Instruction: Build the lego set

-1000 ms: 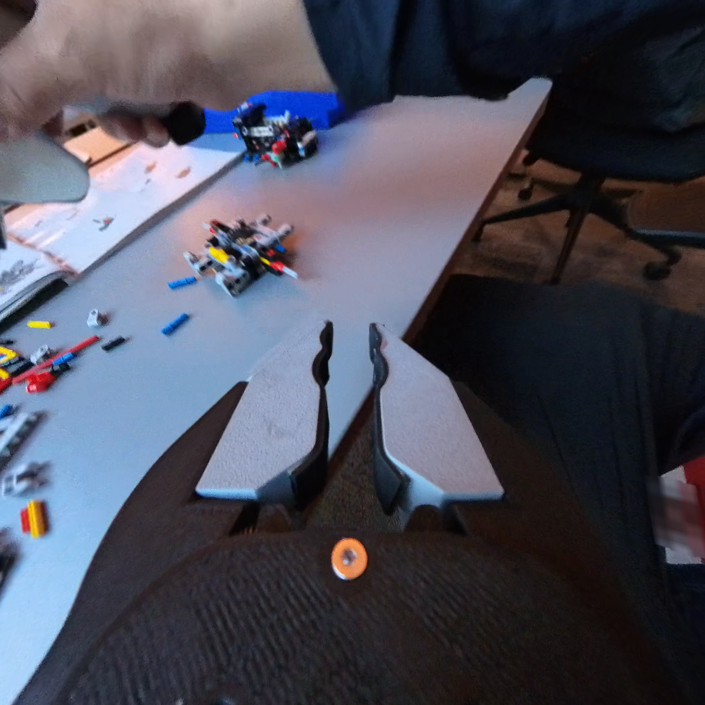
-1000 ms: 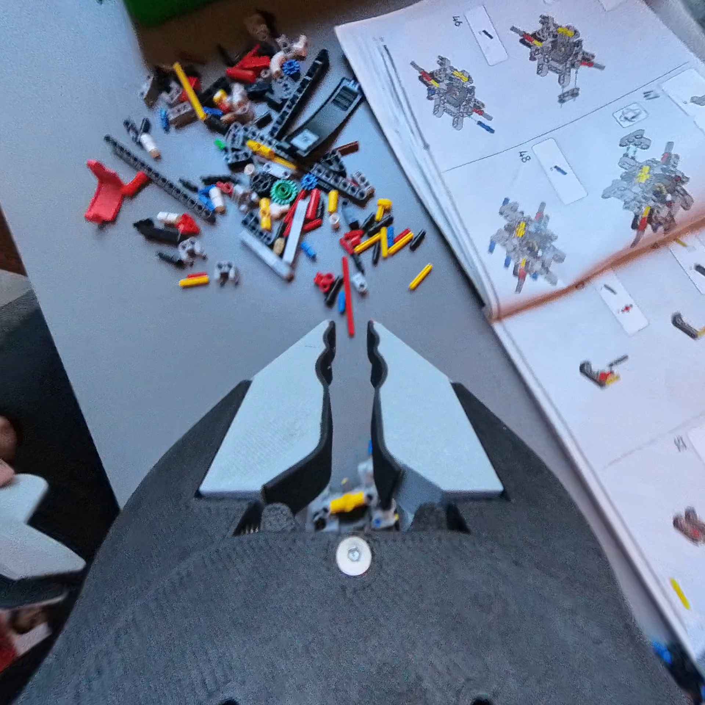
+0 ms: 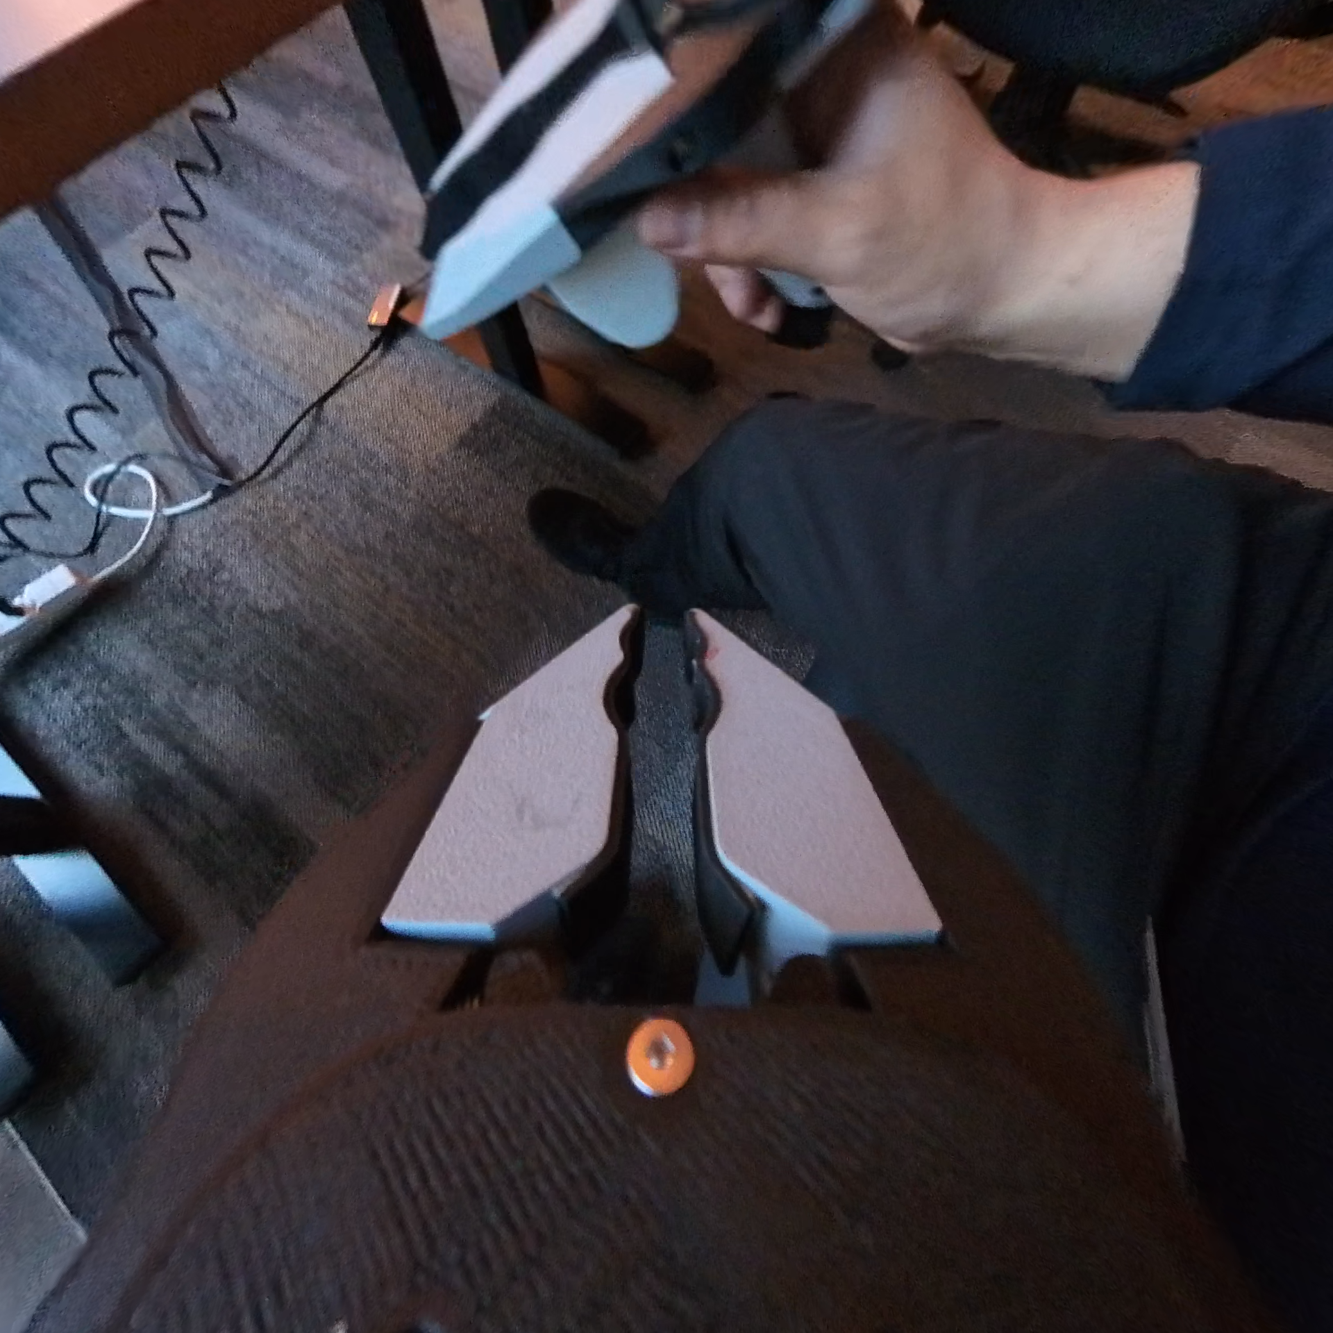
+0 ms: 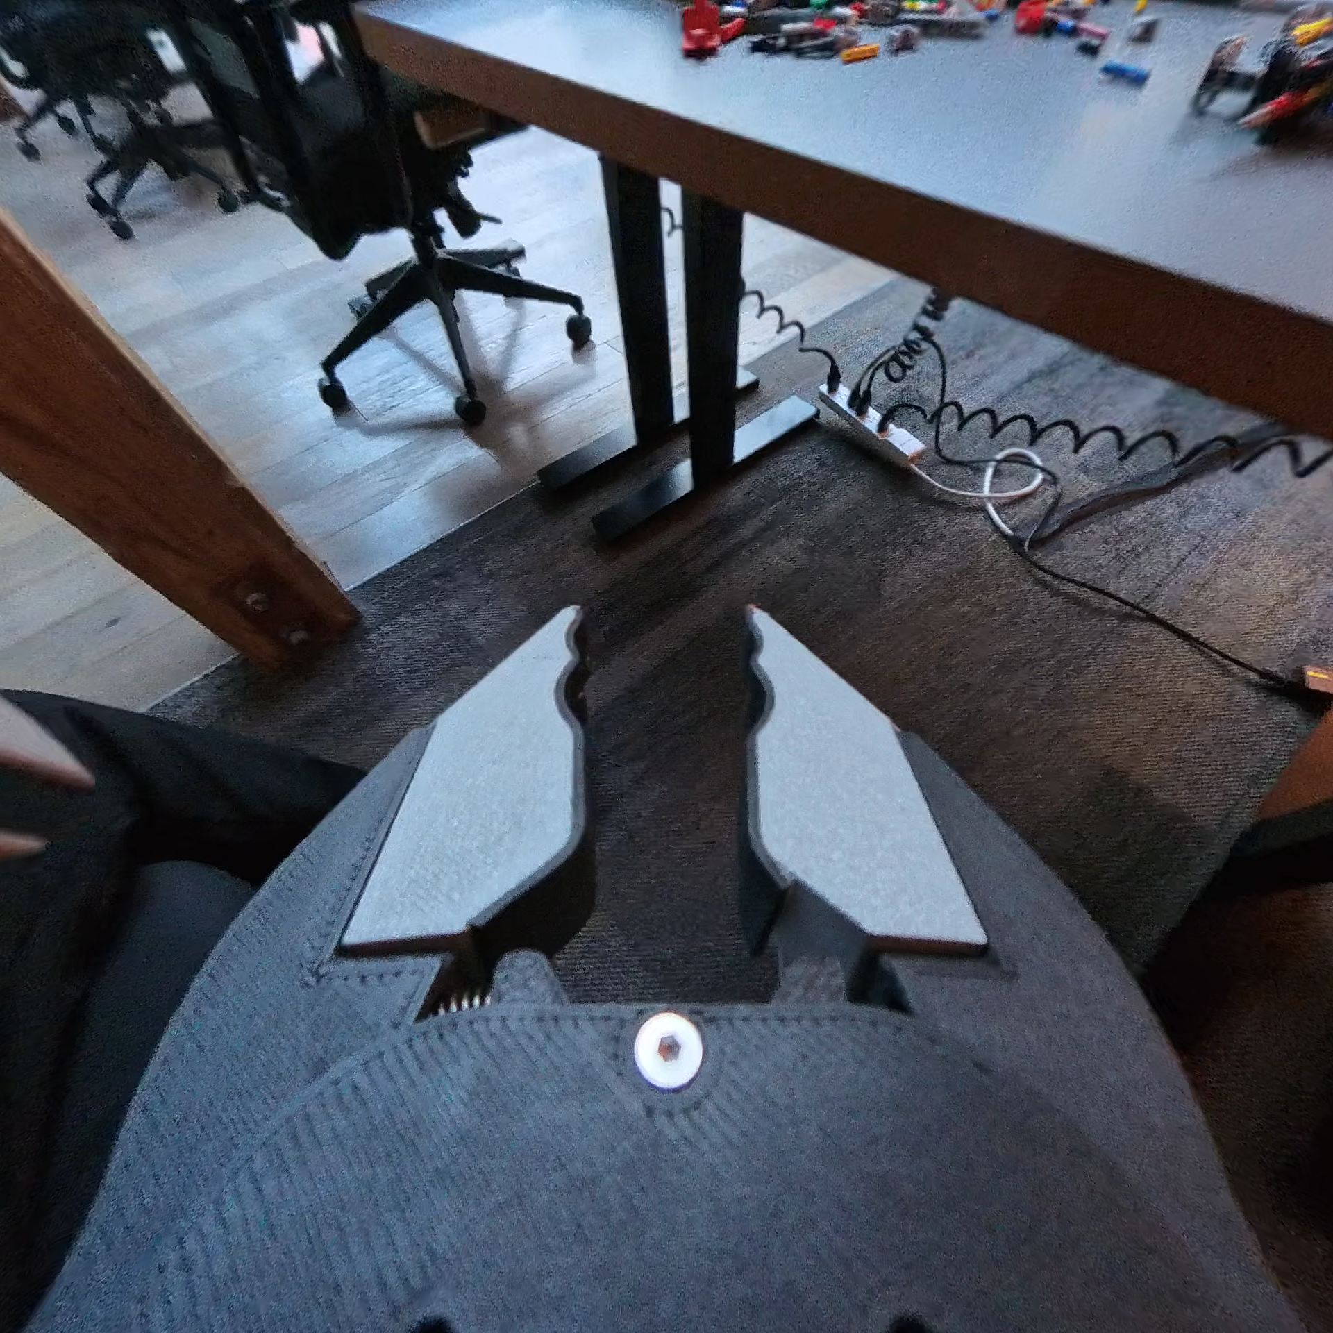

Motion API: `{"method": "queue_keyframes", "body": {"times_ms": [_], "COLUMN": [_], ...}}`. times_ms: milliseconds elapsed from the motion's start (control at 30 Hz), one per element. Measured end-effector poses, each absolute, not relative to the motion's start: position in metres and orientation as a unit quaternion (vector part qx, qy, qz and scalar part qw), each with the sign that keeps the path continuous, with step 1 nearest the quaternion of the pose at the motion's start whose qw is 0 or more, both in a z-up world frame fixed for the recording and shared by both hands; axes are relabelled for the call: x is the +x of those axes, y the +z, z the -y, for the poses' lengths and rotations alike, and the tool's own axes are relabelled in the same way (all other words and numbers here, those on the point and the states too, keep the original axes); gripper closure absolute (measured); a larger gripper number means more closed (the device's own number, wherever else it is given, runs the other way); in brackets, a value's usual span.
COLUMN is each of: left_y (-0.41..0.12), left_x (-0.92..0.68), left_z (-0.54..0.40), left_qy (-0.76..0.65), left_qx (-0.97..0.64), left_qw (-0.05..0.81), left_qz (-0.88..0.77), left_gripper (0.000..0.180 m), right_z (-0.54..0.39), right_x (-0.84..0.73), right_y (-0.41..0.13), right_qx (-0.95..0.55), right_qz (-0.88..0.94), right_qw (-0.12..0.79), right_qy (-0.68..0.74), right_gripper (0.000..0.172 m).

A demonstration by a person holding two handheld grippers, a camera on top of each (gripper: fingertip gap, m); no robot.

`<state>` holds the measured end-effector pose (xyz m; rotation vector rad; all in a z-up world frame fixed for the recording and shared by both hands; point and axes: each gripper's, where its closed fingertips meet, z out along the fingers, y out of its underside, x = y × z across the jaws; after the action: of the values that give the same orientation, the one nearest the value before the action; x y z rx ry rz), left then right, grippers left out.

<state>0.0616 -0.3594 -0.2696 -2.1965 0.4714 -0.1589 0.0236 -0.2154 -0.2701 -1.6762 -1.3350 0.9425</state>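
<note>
My left gripper (image 3: 663,617) points down at the grey carpet (image 3: 324,577), close beside a person's leg in dark trousers (image 3: 1010,613). Its jaws stand a narrow way apart with only carpet showing between them. My right gripper (image 4: 663,613) hangs over the carpet (image 4: 938,721) below the table's edge, jaws wide apart and empty. It also shows in the left wrist view (image 3: 505,267), held by a hand (image 3: 902,216). Loose coloured bricks (image 4: 829,32) and a partly built model (image 4: 1269,79) lie on the grey table (image 4: 938,144) at the upper right.
Black table legs (image 4: 671,324) stand ahead, with a white power strip (image 4: 873,425) and coiled cables (image 4: 1046,433) on the carpet. A wooden post (image 4: 144,469) is at the left and an office chair (image 4: 418,216) behind. Cables (image 3: 122,498) also lie at the left.
Both grippers have swung off the tabletop and now face the floor below its edge. The right jaws have opened wide; the left jaws have narrowed a little. Neither held anything.
</note>
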Motion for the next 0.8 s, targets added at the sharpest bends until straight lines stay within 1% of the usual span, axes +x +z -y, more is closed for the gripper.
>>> {"method": "queue_keyframes", "body": {"times_ms": [67,233,367,433,467,567,667,800], "left_y": [-0.270,-0.275,-0.275,-0.279,-0.282,-0.286,-0.281,-0.284], "left_x": [0.061,0.050,0.042,0.038,0.035,0.030,0.026,-0.002], "left_z": [0.372,0.388,0.385,0.383,0.383,0.386,0.394,0.397], "left_qy": [-0.060,-0.044,-0.050,-0.051,-0.044,-0.038,-0.042,-0.031], "left_qx": [-0.884,-0.893,-0.893,-0.896,-0.900,-0.909,-0.910,-0.906], "left_qw": [0.430,0.422,0.429,0.425,0.418,0.401,0.405,0.418], "left_qz": [-0.174,-0.152,-0.128,-0.122,-0.120,-0.105,-0.084,-0.059], "left_gripper": [0.173,0.173,0.174,0.173,0.174,0.174,0.174,0.175], "right_z": [0.239,0.272,0.277,0.284,0.285,0.286,0.285,0.276], "right_x": [0.027,0.013,0.004,0.003,0.003,0.007,0.009,-0.002], "right_y": [-0.277,-0.266,-0.264,-0.260,-0.259,-0.267,-0.282,-0.281], "right_qx": [-0.647,-0.650,-0.641,-0.623,-0.620,-0.628,-0.635,-0.616], "right_qz": [0.528,0.511,0.528,0.539,0.537,0.532,0.540,0.540], "right_qw": [0.392,0.396,0.417,0.416,0.415,0.391,0.366,0.375], "right_qy": [0.384,0.400,0.369,0.385,0.394,0.413,0.414,0.434], "right_gripper": [0.120,0.120,0.124,0.115,0.115,0.114,0.115,0.115]}}
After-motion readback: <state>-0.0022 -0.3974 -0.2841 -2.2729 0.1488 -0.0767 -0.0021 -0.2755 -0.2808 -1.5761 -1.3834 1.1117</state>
